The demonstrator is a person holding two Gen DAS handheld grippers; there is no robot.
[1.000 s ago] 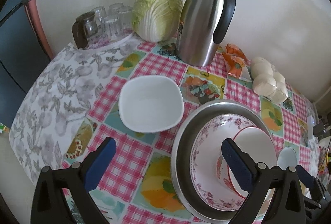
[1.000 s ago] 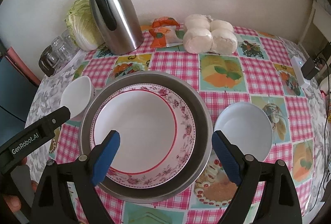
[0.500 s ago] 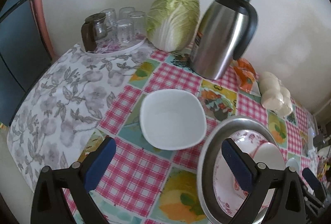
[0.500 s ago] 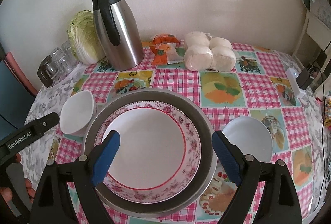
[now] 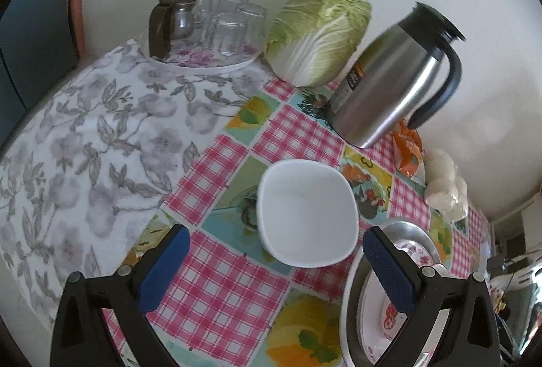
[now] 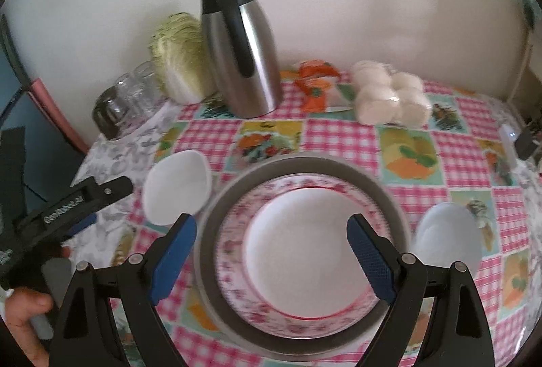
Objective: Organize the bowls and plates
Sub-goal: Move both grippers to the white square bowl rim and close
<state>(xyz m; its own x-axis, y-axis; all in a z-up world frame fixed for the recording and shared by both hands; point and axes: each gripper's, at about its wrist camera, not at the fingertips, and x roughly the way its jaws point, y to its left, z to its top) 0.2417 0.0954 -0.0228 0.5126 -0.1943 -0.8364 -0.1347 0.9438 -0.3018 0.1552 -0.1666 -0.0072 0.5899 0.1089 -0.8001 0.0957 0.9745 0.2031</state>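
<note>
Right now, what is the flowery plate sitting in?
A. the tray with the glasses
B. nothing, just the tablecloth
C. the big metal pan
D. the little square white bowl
C: the flowery plate lies inside the big metal pan, whose grey rim rings it all round; the little square white bowl sits apart, empty.

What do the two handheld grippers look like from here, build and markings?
Both are alike: the left gripper and right gripper have black plastic fingers with silver pivot screws, tipped by textured blue pads. In the right wrist view, the side of the left gripper's body carries white lettering, too blurred to read. No cables or sleeves show.
</note>
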